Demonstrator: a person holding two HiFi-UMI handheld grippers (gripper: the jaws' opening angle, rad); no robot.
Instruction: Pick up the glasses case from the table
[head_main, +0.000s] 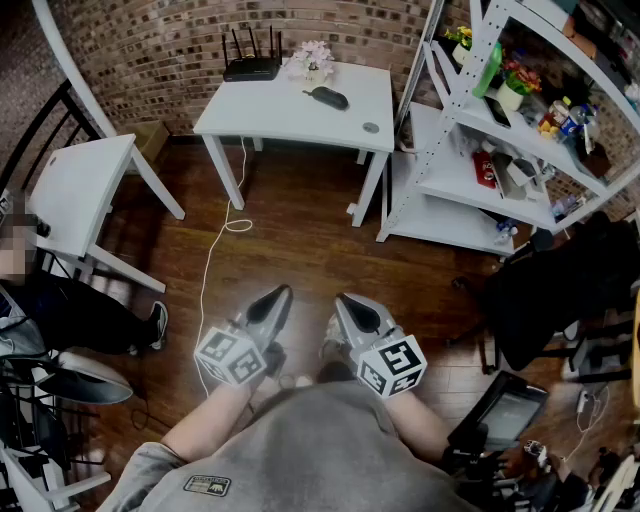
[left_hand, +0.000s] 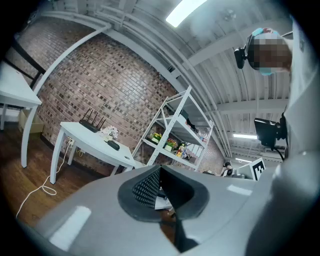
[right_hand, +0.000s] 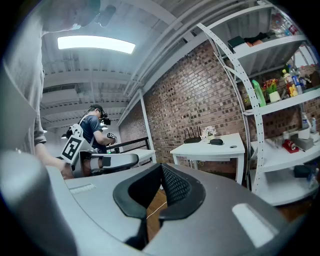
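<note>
The glasses case is a dark oval lying on the far white table, near its back edge beside a small flower pot. It also shows small and distant as the glasses case in the left gripper view and as the glasses case in the right gripper view. My left gripper and right gripper are held side by side close to my body, over the wooden floor and well short of the table. Both point toward the table. The jaws of the left gripper and the right gripper are shut with nothing between them.
A black router and a small round disc share the table. A white shelf rack full of items stands at the right. A second white table and a seated person are at the left. A white cable trails across the floor.
</note>
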